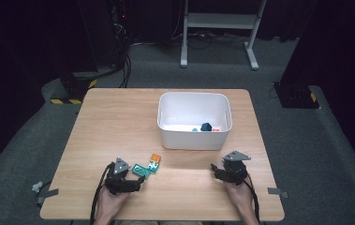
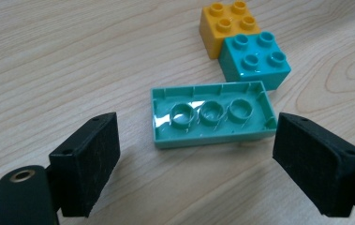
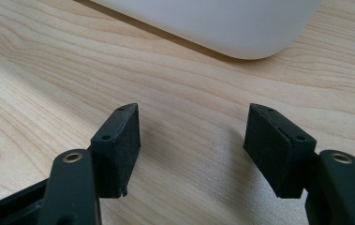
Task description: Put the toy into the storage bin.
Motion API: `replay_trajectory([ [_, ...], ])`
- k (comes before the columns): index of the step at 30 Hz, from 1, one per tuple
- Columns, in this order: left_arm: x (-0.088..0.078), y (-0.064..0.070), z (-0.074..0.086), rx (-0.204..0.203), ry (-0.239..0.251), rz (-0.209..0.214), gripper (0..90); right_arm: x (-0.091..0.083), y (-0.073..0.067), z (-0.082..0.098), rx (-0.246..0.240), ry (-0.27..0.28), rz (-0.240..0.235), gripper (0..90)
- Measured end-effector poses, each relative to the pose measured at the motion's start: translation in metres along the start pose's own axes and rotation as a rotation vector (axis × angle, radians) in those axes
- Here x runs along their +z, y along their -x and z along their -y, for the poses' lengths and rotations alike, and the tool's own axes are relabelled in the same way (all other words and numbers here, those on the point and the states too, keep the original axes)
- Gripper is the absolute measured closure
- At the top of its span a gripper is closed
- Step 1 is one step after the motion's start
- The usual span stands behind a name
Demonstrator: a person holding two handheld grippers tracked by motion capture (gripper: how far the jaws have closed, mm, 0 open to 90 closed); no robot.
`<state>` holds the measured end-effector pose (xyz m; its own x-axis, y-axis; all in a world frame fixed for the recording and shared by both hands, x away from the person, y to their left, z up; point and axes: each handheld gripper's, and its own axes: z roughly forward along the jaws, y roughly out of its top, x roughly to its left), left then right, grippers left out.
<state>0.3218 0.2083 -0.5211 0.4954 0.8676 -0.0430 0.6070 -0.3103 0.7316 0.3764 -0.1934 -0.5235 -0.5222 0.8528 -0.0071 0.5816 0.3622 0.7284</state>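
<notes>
Teal flat brick [image 2: 212,115] lies upside down btwn wide-apart jaws of left gripper [image 2: 194,159]; right gripper [image 3: 191,140] jaws apart, nothing btwn.

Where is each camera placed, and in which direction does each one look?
High view: above the person's side, looking forward and down on the table; both hands, left gripper and right gripper show.
Left gripper view: rides on the left gripper, facing an upturned teal brick; open jaws show.
Right gripper view: on the right gripper, facing the white bin.
Shared: the bin and bricks appear from above too.
</notes>
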Motion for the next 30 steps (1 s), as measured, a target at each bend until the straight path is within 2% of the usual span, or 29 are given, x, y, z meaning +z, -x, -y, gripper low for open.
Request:
replay_trajectory([
  [6, 0.009, 0.008, -0.005, 0.013, -0.014, -0.009, 15.6, 0.0, 0.0, 0.0, 0.003, -0.001, 0.003, 35.4],
  [9, 0.012, 0.009, -0.006, 0.008, -0.019, -0.023, 16.5, 0.0, 0.0, 0.0, 0.004, -0.001, 0.004, 35.3],
  [13, 0.013, 0.01, -0.008, 0.02, -0.019, -0.035, 21.5, 0.0, 0.0, 0.0, 0.003, -0.001, 0.003, 35.1],
  [17, 0.013, 0.011, -0.008, 0.029, -0.015, -0.032, 26.7, 0.0, 0.0, 0.0, 0.0, -0.001, 0.002, 35.0],
  [30, 0.01, 0.01, -0.007, 0.046, -0.018, -0.023, 27.2, 0.0, 0.0, 0.0, 0.0, -0.001, 0.001, 34.9],
])
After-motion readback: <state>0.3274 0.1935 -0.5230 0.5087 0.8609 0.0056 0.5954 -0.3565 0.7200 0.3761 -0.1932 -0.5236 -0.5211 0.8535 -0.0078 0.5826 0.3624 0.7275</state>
